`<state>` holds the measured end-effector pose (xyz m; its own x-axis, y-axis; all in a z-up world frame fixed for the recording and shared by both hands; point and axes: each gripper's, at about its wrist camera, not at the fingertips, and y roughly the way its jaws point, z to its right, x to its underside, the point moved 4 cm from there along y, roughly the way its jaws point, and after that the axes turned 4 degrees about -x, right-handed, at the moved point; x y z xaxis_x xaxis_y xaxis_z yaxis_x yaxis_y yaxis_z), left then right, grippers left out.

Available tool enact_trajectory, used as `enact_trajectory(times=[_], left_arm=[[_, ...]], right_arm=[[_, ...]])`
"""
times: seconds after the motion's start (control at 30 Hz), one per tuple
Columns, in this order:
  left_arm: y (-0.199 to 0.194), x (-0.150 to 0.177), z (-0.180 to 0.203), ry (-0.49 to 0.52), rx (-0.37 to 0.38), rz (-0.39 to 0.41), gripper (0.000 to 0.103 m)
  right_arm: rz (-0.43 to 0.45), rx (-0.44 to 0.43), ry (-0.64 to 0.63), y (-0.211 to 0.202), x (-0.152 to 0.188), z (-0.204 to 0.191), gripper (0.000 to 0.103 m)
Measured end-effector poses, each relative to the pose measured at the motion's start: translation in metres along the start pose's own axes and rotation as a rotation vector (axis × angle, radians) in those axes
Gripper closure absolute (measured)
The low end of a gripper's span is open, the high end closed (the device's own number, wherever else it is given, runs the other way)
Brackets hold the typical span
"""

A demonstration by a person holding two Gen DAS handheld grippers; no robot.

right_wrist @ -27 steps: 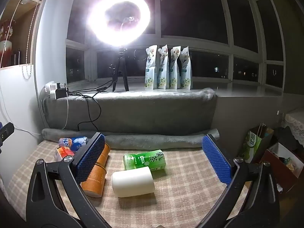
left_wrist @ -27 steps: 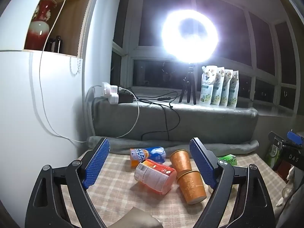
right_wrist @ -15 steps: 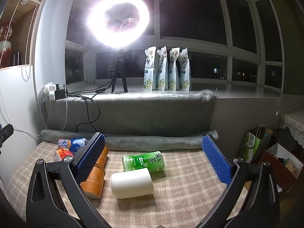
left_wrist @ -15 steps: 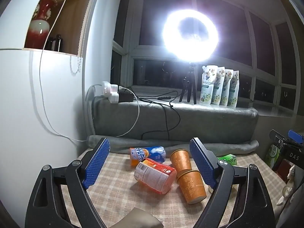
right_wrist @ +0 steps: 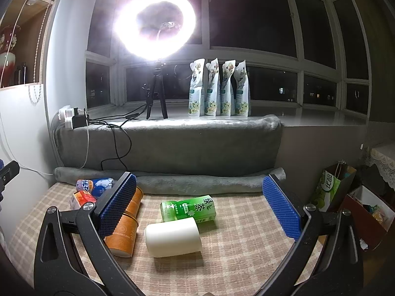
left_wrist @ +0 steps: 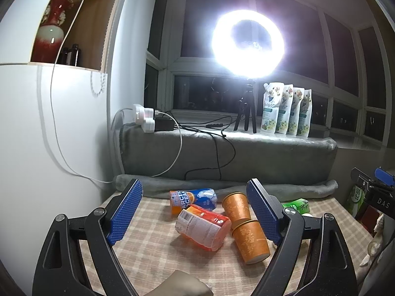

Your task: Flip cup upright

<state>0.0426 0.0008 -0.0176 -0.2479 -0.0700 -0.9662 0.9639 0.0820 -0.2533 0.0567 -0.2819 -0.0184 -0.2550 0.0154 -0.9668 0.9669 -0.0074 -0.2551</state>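
- Checked cloth covers the surface (right_wrist: 246,234), set below a grey-blanketed window ledge (right_wrist: 172,143) that carries a ring light on a tripod (right_wrist: 154,22) and four standing pouches (right_wrist: 218,88); night outside
- White cup (right_wrist: 172,236): lies on its side near the middle of the surface, just in front of the green tea can (right_wrist: 188,208), apparently touching it; which end is the mouth cannot be told
- Two orange paper cups (left_wrist: 243,222): also on their sides, end to end, beside an orange-labelled bottle (left_wrist: 203,227) and a blue can (left_wrist: 192,198), both lying down
- Right tongs (right_wrist: 200,204): spread wide, nothing between the pads, held above and short of the white cup, which sits between the two fingers in the right wrist view
- Left tongs (left_wrist: 195,212): spread wide, nothing pinched, held over the cluster of orange cups and bottle
- Progress: no cup stands upright and none is gripped, so the task appears to be at its approach stage
- Remaining, as judged: lower one pair of tongs onto a cup (the white one seems the likeliest target), pinch its wall, rotate it onto its base, release
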Motion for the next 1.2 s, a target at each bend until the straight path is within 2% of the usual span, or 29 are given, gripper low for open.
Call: enact_trajectory(times=[1.2], left_arm=[[0.0, 0.003, 0.0057, 0.01, 0.003, -0.021, 0.017]], right_arm=[[-0.012, -0.004, 0.006, 0.0041, 0.0024, -0.0006, 0.0]])
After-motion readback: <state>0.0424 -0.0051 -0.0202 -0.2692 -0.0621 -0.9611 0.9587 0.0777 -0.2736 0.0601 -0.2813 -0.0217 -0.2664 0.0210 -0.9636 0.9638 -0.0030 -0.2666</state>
